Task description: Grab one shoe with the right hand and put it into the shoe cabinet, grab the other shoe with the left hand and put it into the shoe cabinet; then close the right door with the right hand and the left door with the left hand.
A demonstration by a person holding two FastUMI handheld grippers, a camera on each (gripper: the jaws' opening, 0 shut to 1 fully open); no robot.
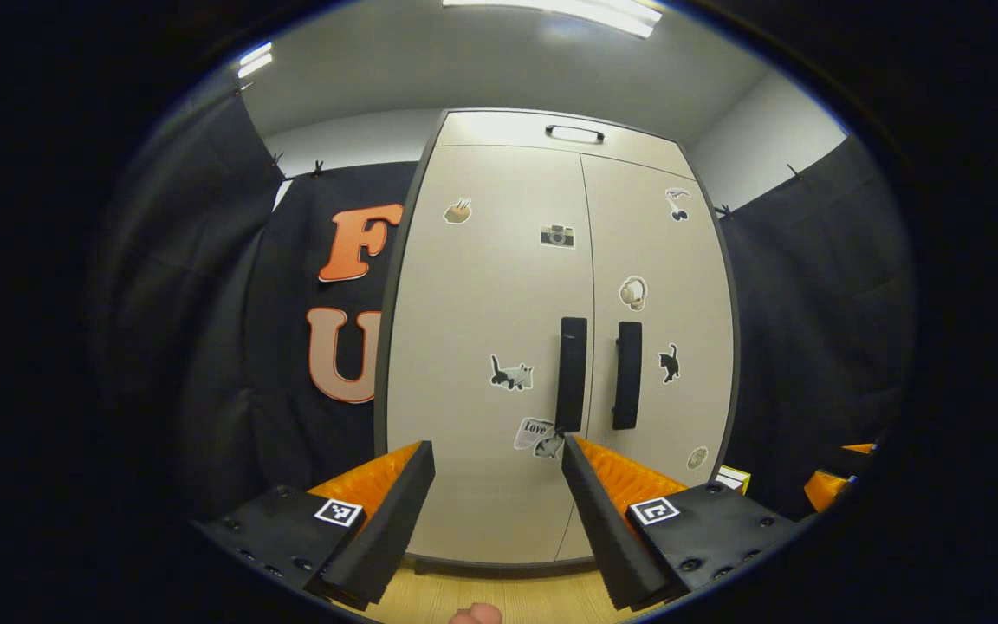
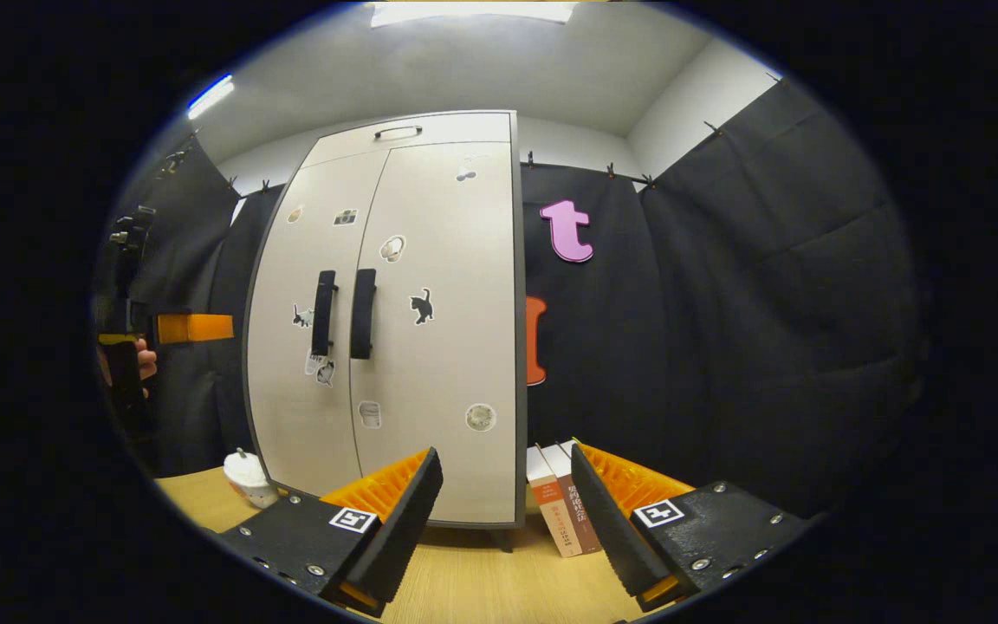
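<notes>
Fingers of both grippers stand apart, empty, facing the shoe cabinet with both doors closed; a door sticker reads "Love".

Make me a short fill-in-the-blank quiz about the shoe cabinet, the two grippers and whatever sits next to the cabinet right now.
1. Both doors of the shoe cabinet are ____.
2. The left gripper and the right gripper each have their fingers spread ____, holding nothing.
3. Leaning beside the cabinet's right side, the right gripper view shows two ____.
4. The white cup stands by the cabinet's ____ side.

Missing words: closed; open; books; left
</notes>
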